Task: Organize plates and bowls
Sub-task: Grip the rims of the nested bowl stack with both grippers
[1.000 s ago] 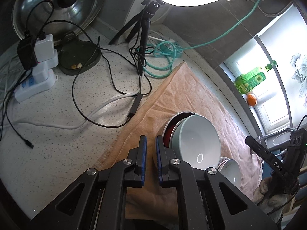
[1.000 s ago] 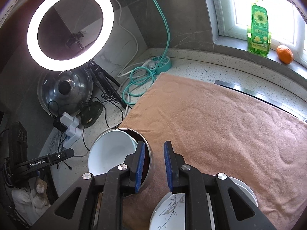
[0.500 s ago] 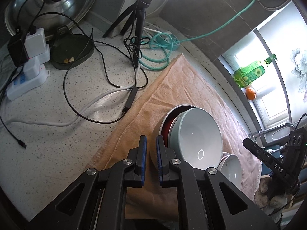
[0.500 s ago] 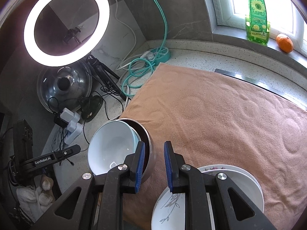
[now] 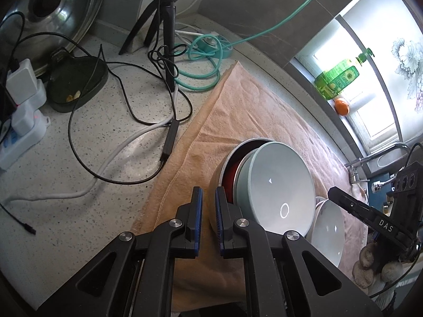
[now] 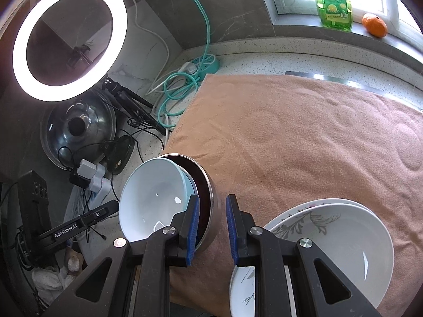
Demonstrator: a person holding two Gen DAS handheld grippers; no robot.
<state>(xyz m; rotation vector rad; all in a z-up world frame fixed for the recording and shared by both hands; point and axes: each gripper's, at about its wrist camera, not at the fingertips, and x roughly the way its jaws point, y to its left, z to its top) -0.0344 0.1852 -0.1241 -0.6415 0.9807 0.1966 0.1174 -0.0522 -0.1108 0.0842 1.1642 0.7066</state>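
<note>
Broadly, a speckled counter (image 5: 87, 142) carries a tan towel (image 6: 304, 142) spread over its window side. On the towel's near edge a steel bowl (image 6: 214, 206) with a dark red inside is tipped on its side, and a pale blue bowl (image 6: 153, 198) nests tilted inside it, mouth facing the left claw's side. Just beside them — towards the right claw — sit stacked white plates (image 6: 327, 235) with a grey leaf print.

The right claw (image 6: 210, 224) holds the steel bowl by its rim, one blue pad inside and the other against the outer wall. The left claw (image 5: 208, 211) has its jaws drawn narrow, nearly together, with nothing between them; its tips hang over the towel just beside the steel bowl's outer wall — whether they touch it I cannot tell.

Off the towel lie a ring light (image 6: 68, 39), a pot lid (image 6: 79, 129), a teal cable (image 5: 201, 60), a green bottle (image 6: 334, 2) and an orange (image 6: 374, 25).
</note>
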